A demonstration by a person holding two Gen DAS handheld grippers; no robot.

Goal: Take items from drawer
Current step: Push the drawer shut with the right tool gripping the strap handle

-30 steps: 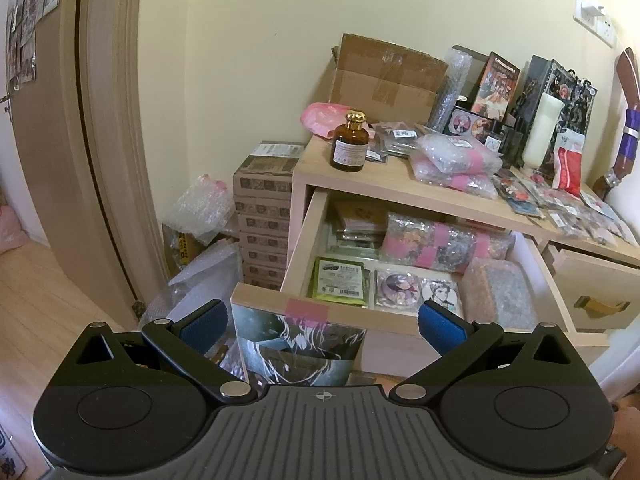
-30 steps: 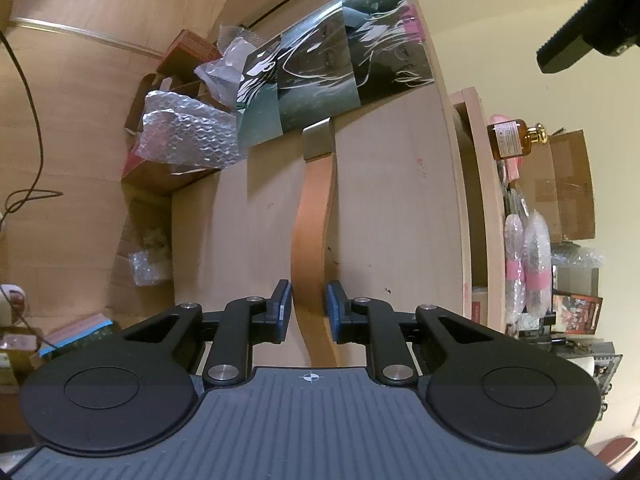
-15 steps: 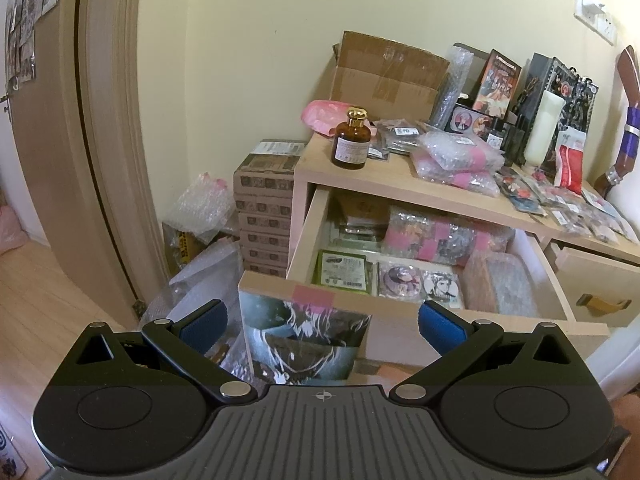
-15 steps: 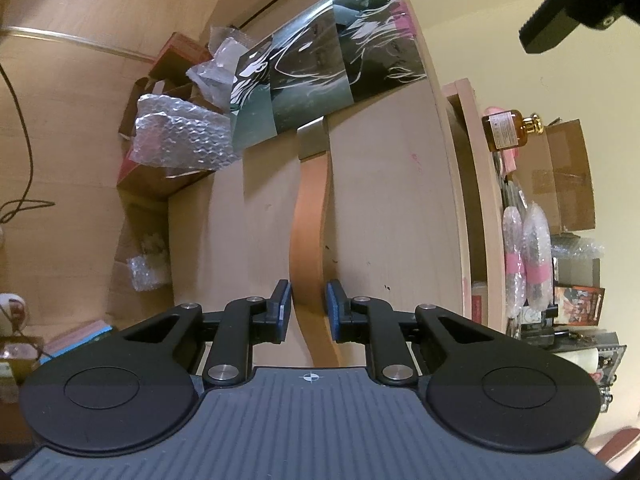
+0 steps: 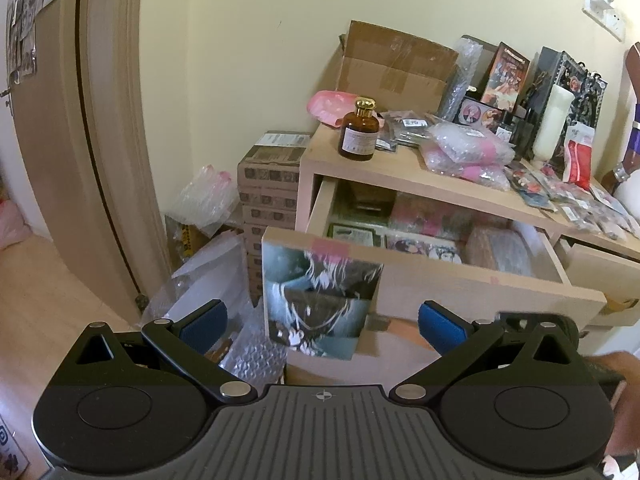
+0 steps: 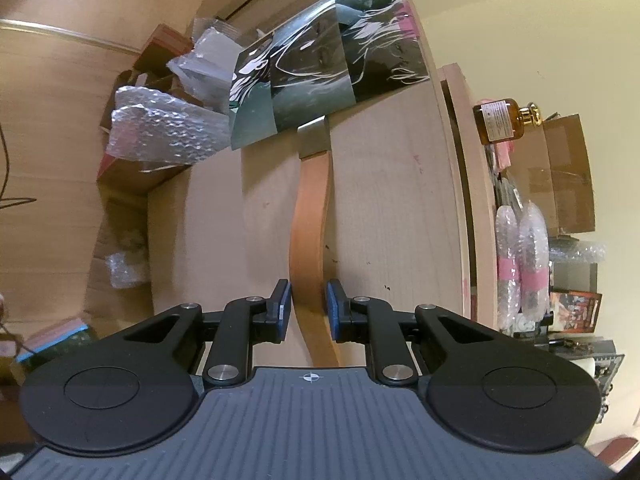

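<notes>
The pale wood drawer [image 5: 472, 280] stands pulled out under the cabinet top, with an art print [image 5: 316, 300] taped to its front. Inside lie flat packets [image 5: 352, 234], badges [image 5: 424, 246] and a bubble-wrapped bundle [image 5: 496, 250]. My left gripper [image 5: 322, 320] is open and empty, held in front of the drawer. My right gripper [image 6: 307, 308] is shut on the brown drawer handle [image 6: 310, 208], seen side-on against the drawer front [image 6: 384, 208]. It also shows in the left wrist view [image 5: 536, 322].
A brown bottle [image 5: 359, 130], cardboard box [image 5: 394, 66], bubble-wrapped packs [image 5: 468, 152] and many small items crowd the cabinet top. Stacked boxes [image 5: 268, 196] and plastic bags [image 5: 208, 200] stand left of the cabinet, beside a door frame [image 5: 108, 120]. A second drawer [image 5: 600, 276] is right.
The drawer has slid further out toward me with my right gripper on its handle. My left gripper has stayed open and drawn back a little.
</notes>
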